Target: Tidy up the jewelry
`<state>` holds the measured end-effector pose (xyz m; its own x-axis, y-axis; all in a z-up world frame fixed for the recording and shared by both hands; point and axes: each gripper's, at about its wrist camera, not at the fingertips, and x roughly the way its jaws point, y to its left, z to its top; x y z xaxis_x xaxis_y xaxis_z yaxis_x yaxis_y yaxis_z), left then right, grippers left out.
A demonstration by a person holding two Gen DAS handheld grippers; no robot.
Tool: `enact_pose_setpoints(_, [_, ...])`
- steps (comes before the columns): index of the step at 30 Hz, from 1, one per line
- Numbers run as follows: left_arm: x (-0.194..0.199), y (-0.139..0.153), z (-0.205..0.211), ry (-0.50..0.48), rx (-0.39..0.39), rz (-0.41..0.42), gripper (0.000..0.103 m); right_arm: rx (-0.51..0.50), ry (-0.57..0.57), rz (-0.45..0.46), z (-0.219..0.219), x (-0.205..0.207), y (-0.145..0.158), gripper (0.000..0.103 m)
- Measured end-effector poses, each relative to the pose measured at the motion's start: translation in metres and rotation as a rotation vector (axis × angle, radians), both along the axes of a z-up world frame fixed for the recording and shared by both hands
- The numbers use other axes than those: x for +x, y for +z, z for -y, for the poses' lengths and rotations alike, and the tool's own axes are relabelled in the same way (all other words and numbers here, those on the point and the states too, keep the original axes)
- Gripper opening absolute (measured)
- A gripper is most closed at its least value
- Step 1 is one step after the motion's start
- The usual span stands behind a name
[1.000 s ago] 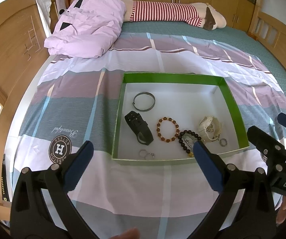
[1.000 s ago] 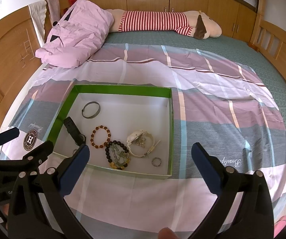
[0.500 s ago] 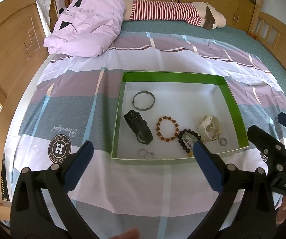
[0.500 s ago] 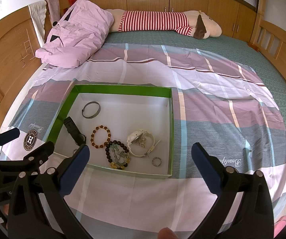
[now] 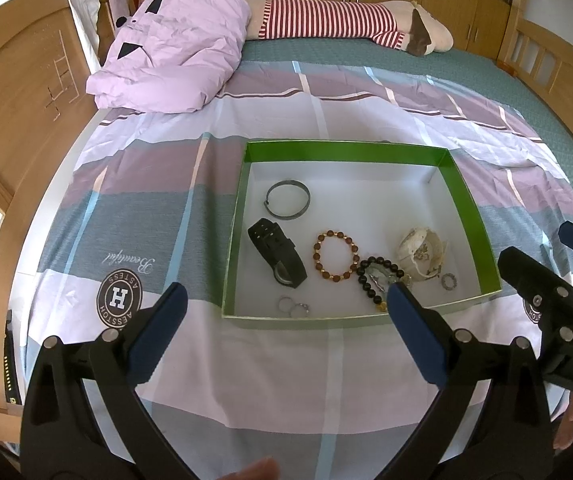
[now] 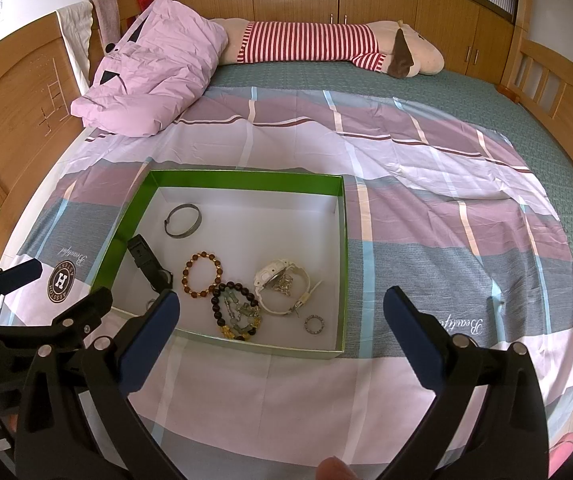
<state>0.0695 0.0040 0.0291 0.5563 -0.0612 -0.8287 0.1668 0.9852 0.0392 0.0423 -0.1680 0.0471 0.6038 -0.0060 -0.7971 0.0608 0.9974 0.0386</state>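
Note:
A green-walled box (image 5: 347, 152) (image 6: 246, 181) with a white floor lies on the bed. Inside it are a metal bangle (image 5: 288, 199) (image 6: 183, 220), a black watch (image 5: 278, 253) (image 6: 150, 263), a brown bead bracelet (image 5: 335, 256) (image 6: 202, 273), a dark bead bracelet (image 5: 378, 276) (image 6: 236, 309), a white watch (image 5: 422, 254) (image 6: 282, 286) and small rings (image 5: 448, 281) (image 6: 315, 325). My left gripper (image 5: 284, 304) hangs open above the box's near wall. Over the box's near right corner my right gripper (image 6: 280, 302) is open too. Neither holds anything.
The box sits on a striped pink, grey and white sheet (image 5: 246, 376). A lilac duvet (image 5: 174, 40) and a striped plush toy (image 5: 346, 20) lie at the far end. Wooden bed boards (image 5: 10, 92) rise on the left and right.

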Motion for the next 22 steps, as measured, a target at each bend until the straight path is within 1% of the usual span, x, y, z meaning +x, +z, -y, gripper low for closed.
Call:
enact_pose_setpoints(13, [-0.0004, -0.0012, -0.0005, -0.002, 0.004, 0.007, 0.101, 0.003, -0.001, -0.001, 0.0002, 0.0000, 0.0005, 0.102])
enact_pose_setpoints(18, [0.0005, -0.0022, -0.0006, -0.009, -0.002, -0.005, 0.101, 0.002, -0.005, 0.001, 0.0006, -0.0007, -0.0006, 0.102])
enact_pose_setpoints(22, [0.0022, -0.0045, 0.0006, -0.009, 0.013, -0.012, 0.101, 0.001, -0.006, 0.007, 0.0020, -0.0011, -0.0029, 0.102])
